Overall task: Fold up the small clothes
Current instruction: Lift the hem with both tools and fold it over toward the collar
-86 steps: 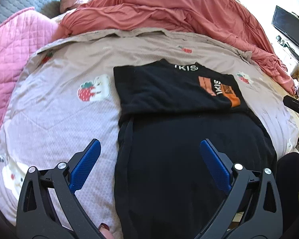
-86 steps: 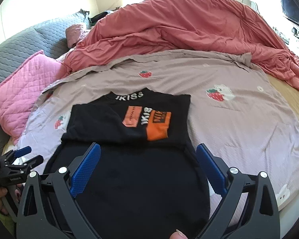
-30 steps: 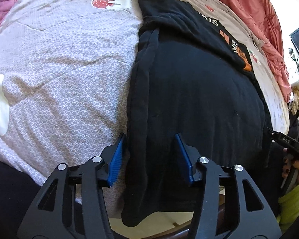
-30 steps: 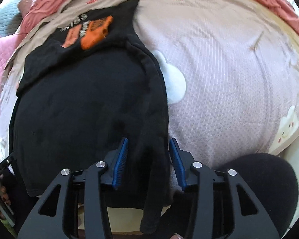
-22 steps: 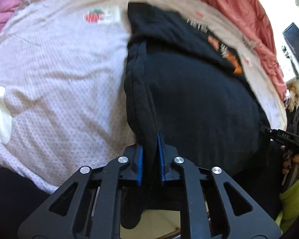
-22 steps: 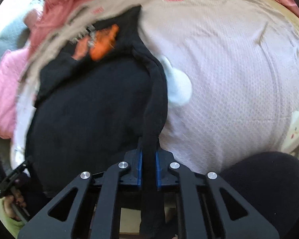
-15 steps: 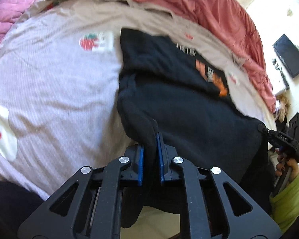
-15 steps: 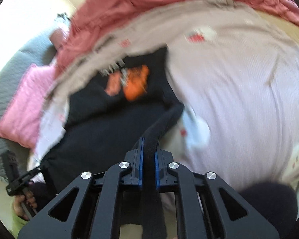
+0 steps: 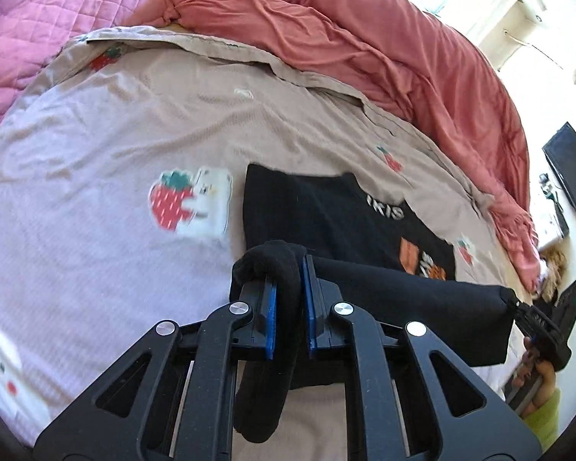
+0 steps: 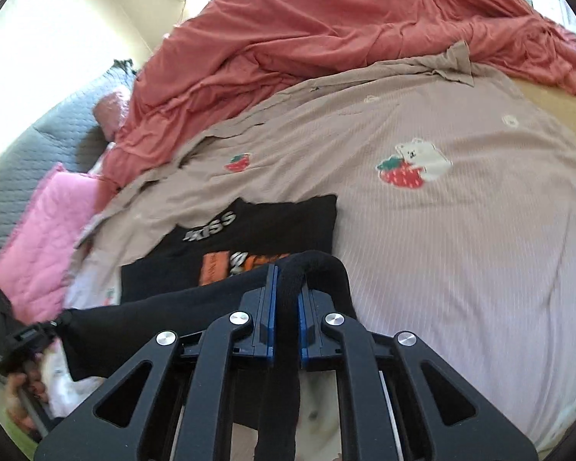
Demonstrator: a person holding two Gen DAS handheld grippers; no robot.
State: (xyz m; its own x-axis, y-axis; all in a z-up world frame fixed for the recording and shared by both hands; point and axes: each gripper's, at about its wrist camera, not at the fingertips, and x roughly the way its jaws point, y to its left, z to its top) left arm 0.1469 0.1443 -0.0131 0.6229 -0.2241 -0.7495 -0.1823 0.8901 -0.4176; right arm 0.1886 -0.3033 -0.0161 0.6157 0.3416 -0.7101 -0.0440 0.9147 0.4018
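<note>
A black shirt (image 9: 326, 211) with white lettering and an orange patch lies on the bed; its upper part rests flat and its lower hem is lifted. My left gripper (image 9: 288, 265) is shut on the hem's left corner. My right gripper (image 10: 286, 272) is shut on the hem's right corner, and the shirt (image 10: 272, 226) shows beyond it. The hem stretches taut between the two grippers above the flat part. The right gripper also shows in the left wrist view (image 9: 537, 319), and the left gripper in the right wrist view (image 10: 23, 336).
A beige sheet (image 9: 115, 134) with strawberry prints covers the bed. A rumpled red duvet (image 9: 364, 46) lies along the far side. A pink quilted pillow (image 10: 46, 223) and grey bedding (image 10: 38, 146) sit at the left. A television (image 9: 568, 169) stands at the right.
Both grippers closed on the shirt's bottom corners, lifted the hem off the bed and carried it forward over the lower part toward the collar.
</note>
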